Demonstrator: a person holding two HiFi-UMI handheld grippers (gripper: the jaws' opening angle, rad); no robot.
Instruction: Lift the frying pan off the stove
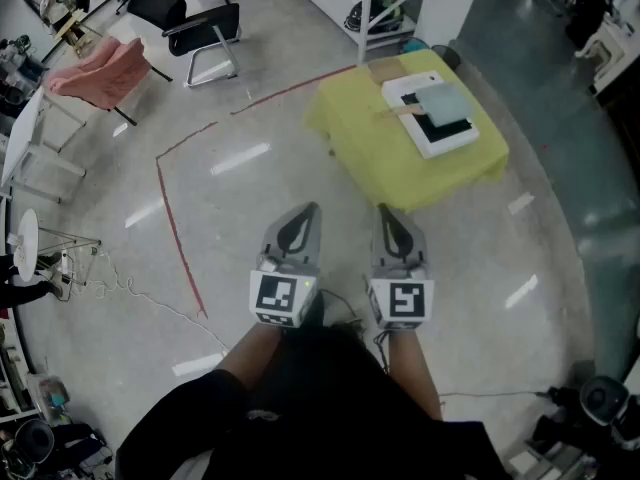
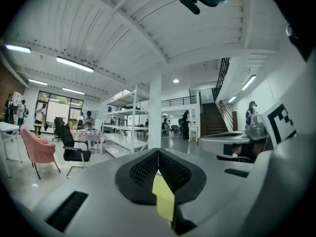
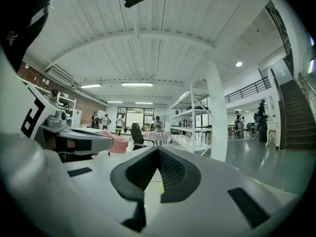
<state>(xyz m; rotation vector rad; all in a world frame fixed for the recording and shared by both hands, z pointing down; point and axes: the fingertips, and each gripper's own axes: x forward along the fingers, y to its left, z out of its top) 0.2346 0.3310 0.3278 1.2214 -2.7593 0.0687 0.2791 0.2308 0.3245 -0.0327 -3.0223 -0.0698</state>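
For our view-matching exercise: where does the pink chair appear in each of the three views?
Head view: pink chair at upper left, on the floor.
Left gripper view: near the left edge, below mid-height.
Right gripper view: small, left of centre.
Shared landmark: the black chair standing beside it.

frying pan [image 1: 447,101]: pale grey-green, square-looking, laid flat on the stove's far half, tan handle pointed toward the table's left edge | stove [image 1: 447,131]: flat white slab with black top panel, set skewed on the yellow-covered table [image 1: 365,138], nearer its right edge | contact: pan rested on stove, not lifted
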